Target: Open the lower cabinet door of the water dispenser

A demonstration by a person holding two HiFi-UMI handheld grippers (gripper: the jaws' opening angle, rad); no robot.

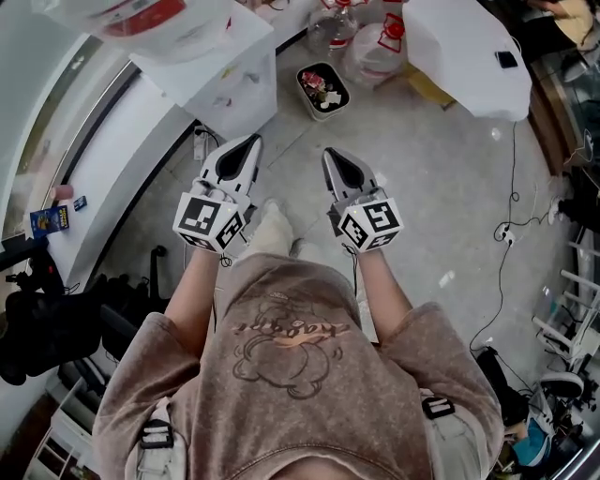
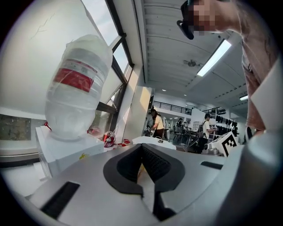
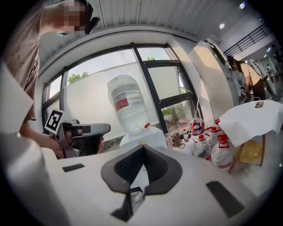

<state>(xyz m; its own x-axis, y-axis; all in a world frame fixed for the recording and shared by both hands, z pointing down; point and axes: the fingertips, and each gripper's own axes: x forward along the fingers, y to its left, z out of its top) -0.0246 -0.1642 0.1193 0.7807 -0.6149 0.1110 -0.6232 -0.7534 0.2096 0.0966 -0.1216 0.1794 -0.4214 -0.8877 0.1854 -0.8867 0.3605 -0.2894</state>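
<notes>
- The water dispenser (image 1: 234,89) stands just ahead of the person and a little to the left, by the window wall, with a big bottle (image 1: 141,17) upended on top. I can't pick out its lower cabinet door from any angle. The head view looks down on the top, and both gripper views catch only the upper body and the bottle.
- My main worry is height. Both tongs are held roughly level, up near the dispenser's top, while the door sits low. Without a crouch, the reach would probably land on the wrong panel.
- A hard tug on a stiff door could rock the whole cabinet, and that top-heavy bottle would rock with it.
- A small bin (image 1: 322,90) full of rubbish sits on the floor (image 1: 422,169) just right of the dispenser, with spare bottles (image 1: 370,42) beyond it. A swinging door or a sideways step could knock them.
- Going in with the tips together, the tongs could only poke or hook at the door's edge and might slip off. They would likely need to part first.
- Left tongs (image 1: 255,141): clenched tip to tip, nothing between the pads, touching nothing, short of the dispenser.
- Right tongs (image 1: 328,153): likewise clenched on nothing, held in the air beside the left pair, clear of the bin.
</notes>
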